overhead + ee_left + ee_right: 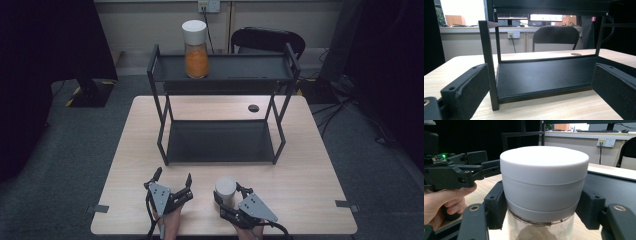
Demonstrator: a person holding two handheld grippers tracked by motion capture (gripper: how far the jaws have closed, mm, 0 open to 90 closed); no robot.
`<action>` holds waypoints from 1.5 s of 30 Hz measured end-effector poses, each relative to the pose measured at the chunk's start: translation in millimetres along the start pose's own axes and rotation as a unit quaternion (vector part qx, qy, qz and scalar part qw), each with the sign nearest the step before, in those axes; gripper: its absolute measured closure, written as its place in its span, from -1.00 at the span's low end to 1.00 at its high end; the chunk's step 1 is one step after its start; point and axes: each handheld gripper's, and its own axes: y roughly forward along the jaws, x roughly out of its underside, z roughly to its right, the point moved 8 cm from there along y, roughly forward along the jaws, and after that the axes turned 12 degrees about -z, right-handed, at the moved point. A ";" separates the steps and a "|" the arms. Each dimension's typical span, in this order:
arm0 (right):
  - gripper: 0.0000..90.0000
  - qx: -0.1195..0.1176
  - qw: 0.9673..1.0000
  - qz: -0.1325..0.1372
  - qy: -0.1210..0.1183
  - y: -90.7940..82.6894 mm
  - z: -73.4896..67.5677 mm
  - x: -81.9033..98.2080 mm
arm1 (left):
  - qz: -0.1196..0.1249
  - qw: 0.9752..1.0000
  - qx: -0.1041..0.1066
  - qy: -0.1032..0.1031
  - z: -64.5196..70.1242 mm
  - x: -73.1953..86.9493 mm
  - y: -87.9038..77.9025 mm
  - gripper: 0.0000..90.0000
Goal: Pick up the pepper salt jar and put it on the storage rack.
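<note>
A jar with a white lid (225,185) stands on the table near the front edge; through its clear glass I see pale powder (534,233). My right gripper (228,194) is shut on the jar, its pads (497,207) pressing either side just under the white lid (544,177). My left gripper (173,176) stands open to the left of it, nothing between its jaws. In the left gripper view the left gripper (541,92) faces the black rack's lower shelf (544,75). A second white-lidded jar of orange contents (196,55) stands on the rack's top shelf (245,67).
The black two-tier rack (222,142) fills the table's middle, its corner post (489,65) close ahead of the left gripper. A dark round hole (253,108) marks the tabletop behind it. A black chair (267,39) stands beyond the table, and a stand base (90,92) sits on the floor at left.
</note>
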 end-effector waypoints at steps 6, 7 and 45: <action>-0.24 0.000 1.000 -0.005 -0.001 -1.4 0.2 -1.7 | 0.000 1.000 0.000 0.000 0.0 0.0 0.0 -0.97; -0.24 0.001 1.000 -0.005 -0.001 -1.5 0.1 -2.0 | 0.000 1.000 0.000 0.000 0.0 0.0 0.0 -0.97; -0.23 -0.003 1.000 0.005 -0.021 -10.2 6.2 -34.0 | 0.000 1.000 0.000 0.000 0.0 0.0 0.0 -0.97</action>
